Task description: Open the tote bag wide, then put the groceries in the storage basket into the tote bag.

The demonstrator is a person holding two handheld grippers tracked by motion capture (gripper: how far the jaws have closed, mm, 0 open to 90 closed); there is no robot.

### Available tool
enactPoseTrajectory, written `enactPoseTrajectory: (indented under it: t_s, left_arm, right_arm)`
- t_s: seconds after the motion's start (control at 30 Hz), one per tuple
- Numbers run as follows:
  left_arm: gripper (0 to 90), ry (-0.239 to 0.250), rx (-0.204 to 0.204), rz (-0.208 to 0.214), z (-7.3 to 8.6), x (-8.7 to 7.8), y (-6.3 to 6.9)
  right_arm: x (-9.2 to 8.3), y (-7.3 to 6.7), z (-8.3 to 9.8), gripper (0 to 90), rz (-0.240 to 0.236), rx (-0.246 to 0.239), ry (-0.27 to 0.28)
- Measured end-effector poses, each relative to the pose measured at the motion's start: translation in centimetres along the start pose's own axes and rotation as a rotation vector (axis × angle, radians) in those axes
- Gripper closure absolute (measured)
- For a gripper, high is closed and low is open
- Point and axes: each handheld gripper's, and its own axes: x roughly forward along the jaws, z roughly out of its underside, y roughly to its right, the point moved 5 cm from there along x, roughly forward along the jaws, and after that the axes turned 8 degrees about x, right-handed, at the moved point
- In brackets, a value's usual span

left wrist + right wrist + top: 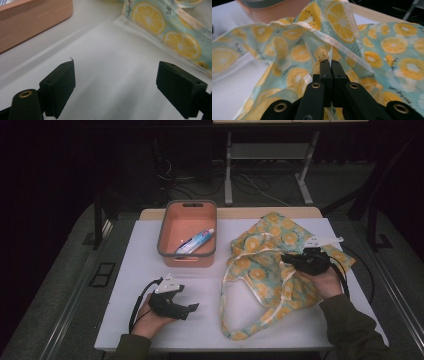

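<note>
Right gripper (331, 65): jaws shut flat on a pale-edged fold of the lemon-print bag (387, 50), which drapes away ahead and to both sides of the pads (the rim peaks just beyond them). Left gripper (116, 82): jaws wide apart, holding nothing, bare white table (105, 50) between them; the bag's edge lies ahead and to their right, apart. The right hand (327, 281) is therefore the nearer. Beyond, the orange bin (187, 227) holds a toothpaste tube (196, 241). Small script on the fabric is illegible.
</note>
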Motion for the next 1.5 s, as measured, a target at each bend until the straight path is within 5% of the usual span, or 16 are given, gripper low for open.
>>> enactPoseTrajectory:
  t_s: [0.23,0.57,0.87,1.27,1.5]
  left_arm:
    - [12.8,0.014,-0.010,-0.003,0.1,-0.2,-0.2]
    - [1.2,0.007,-0.006,-0.021,0.1,-0.4,-0.4]
    - [0.0,0.030,0.000,-0.034,-0.9,-1.0,-0.7]
    - [0.0,0.050,0.004,-0.006,-4.3,-1.6,-1.7]
    - [2.9,0.071,0.008,-0.031,-7.9,-1.8,-4.1]
  right_arm:
    - [0.3,1.9,-0.2,88.9,0.012,0.063,0.023]
    - [0.3,1.4,-0.2,88.9,-0.002,0.043,0.021]
    - [0.4,0.9,-0.2,88.9,-0.021,0.030,0.020]
    - [0.9,-0.2,0.1,88.9,-0.046,-0.001,-0.006]
    - [0.8,-0.3,0.1,88.8,-0.050,0.000,-0.004]
